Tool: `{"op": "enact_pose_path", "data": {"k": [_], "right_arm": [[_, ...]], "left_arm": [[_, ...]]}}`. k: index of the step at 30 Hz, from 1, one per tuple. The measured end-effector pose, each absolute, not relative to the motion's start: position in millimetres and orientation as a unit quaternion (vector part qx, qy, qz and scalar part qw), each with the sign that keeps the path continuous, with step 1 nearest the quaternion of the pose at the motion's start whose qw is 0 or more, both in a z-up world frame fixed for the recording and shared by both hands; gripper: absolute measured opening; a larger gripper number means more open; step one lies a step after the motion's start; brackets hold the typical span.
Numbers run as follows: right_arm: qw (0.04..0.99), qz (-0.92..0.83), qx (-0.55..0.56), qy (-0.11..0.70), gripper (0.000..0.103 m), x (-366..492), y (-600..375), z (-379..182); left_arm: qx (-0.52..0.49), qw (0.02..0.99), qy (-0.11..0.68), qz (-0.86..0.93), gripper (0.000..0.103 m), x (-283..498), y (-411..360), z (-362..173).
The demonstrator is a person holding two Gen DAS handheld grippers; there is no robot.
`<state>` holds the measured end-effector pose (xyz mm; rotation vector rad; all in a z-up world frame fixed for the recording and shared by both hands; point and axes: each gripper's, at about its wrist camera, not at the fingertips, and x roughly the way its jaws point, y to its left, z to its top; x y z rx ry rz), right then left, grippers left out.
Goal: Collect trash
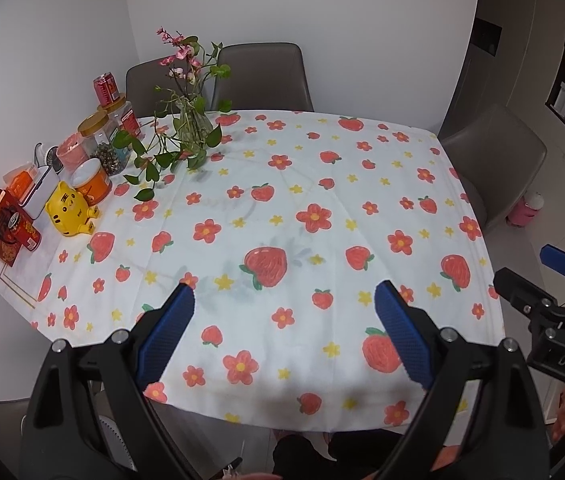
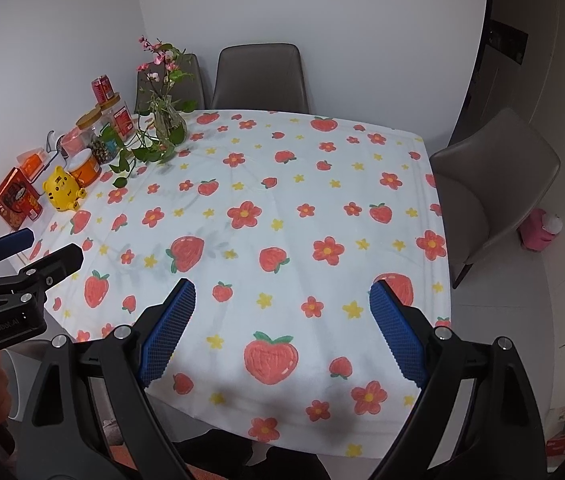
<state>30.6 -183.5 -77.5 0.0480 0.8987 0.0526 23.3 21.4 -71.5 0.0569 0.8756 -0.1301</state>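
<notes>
Hovering over the near edge of the table (image 1: 22,280), the left gripper (image 1: 284,314) has its blue-padded jaws spread wide with nothing between them. The right gripper (image 2: 282,310) hangs just beside it on the right, its jaws equally wide apart and empty; its side also shows at the right edge of the left wrist view.

A white cloth (image 1: 322,208) printed with strawberries and red and yellow flowers covers most of the table, and its whole middle lies bare. Which item here counts as trash cannot be told; every loose thing is gathered at the far left corner, well apart from both grippers. There a glass vase (image 1: 192,128) holds pink blossoms and trailing green leaves. To its left stand two clear jars (image 1: 102,140) with tan lids, and a red can (image 1: 106,88) sits on top of the farther jar. Nearer along the left edge are an orange tub (image 1: 90,182) with a white lid, a yellow tiger figure (image 1: 68,208) and a red box (image 1: 6,230).

Grey chairs (image 1: 260,76) stand at the far side, and another at the right side. A pink object (image 2: 542,232) sits on the floor by the right chair.
</notes>
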Motion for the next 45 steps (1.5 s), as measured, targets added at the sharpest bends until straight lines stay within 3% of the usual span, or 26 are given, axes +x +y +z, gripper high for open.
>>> {"op": "enact_pose_path", "data": {"k": [45], "right_arm": [[0.903, 0.022, 0.024, 0.429, 0.086, 32.2, -183.5, -73.0]], "left_arm": [[0.03, 0.904, 0.422, -0.063, 0.091, 20.9, 23.3, -75.1]]}}
